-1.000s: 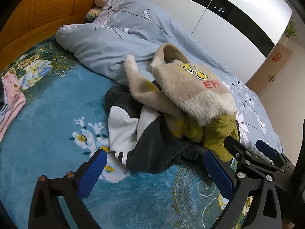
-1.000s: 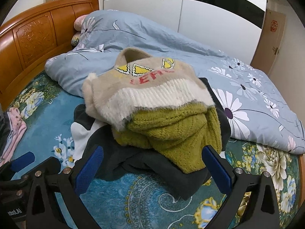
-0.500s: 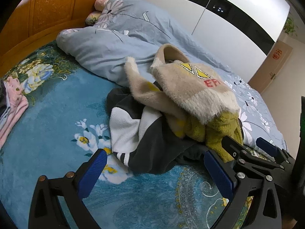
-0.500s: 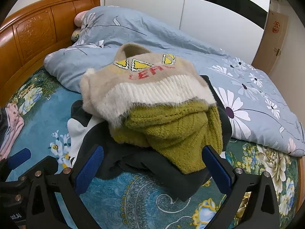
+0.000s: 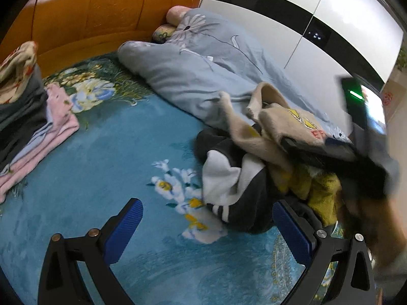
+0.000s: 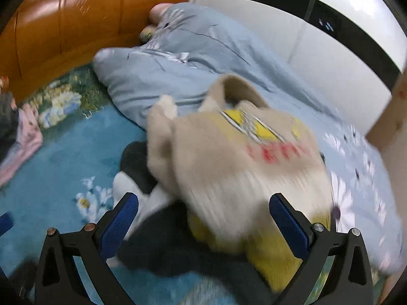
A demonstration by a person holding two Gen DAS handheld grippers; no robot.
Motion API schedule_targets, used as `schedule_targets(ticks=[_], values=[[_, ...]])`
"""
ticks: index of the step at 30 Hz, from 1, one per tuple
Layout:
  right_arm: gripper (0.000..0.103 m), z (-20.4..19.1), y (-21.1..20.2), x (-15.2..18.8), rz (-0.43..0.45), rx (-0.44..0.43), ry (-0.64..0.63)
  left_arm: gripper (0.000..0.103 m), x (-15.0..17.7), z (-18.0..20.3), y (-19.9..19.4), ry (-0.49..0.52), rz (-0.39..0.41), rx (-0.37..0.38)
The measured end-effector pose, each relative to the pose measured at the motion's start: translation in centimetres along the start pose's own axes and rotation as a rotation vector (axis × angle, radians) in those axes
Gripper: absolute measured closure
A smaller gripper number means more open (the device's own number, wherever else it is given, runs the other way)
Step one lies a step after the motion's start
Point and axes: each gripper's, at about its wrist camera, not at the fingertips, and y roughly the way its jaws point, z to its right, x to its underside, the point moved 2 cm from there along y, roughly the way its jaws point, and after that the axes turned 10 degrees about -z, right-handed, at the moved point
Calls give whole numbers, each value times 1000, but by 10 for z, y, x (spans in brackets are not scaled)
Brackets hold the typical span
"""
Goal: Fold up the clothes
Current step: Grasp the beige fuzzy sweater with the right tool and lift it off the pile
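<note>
A heap of unfolded clothes lies on the blue flowered bed cover (image 5: pixel 106 167). On top is a fuzzy beige sweater (image 6: pixel 229 157) with yellow triangles and red letters, also in the left wrist view (image 5: pixel 285 122). Under it are an olive-green knit (image 6: pixel 264 251) and a black-and-white garment (image 5: pixel 236 190). My left gripper (image 5: pixel 207 231) is open and empty, low over the bed cover to the left of the heap. My right gripper (image 6: pixel 203 221) is open and empty, right over the heap's near edge. It shows as a dark blur in the left wrist view (image 5: pixel 343 157).
A stack of folded clothes (image 5: pixel 33 119) with a pink piece sits at the left by the orange wooden headboard (image 5: pixel 101 17). A grey-blue flowered duvet (image 5: pixel 203 71) lies behind the heap. A white wardrobe (image 5: pixel 318 25) stands beyond the bed.
Both grippers have swung left and closer to the heap. The right gripper now reaches over the clothes and its view is blurred by motion. The folded stack has come into the left view.
</note>
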Motion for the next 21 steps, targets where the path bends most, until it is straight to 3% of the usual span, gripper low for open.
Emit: schedule_targets(ticks=[2,4,6,8,11,16,21], values=[[2,-8,18,-21,-13,53,-22,0,2,-8,-3,-15,-2,-12],[15,-13,39,-36,-57,118,-41,0,4,-14,-6,-29,-4,-16],[46,-14,59,-45,-127,194,-71,0,4,-23,-10,-42,-5,-18],[56,-10,63,-48,-157,185,-65,0,5,-30,-15,-50,5,-22],[90,7,39,-49,-93,194,-40,0,9,-39,-24,-73,21,-8],[93,26,-10,-41,26,299,-83,0,20,-50,-41,-114,46,33],[93,59,-67,-12,88,308,-52,0,31,-48,-57,-87,60,40]])
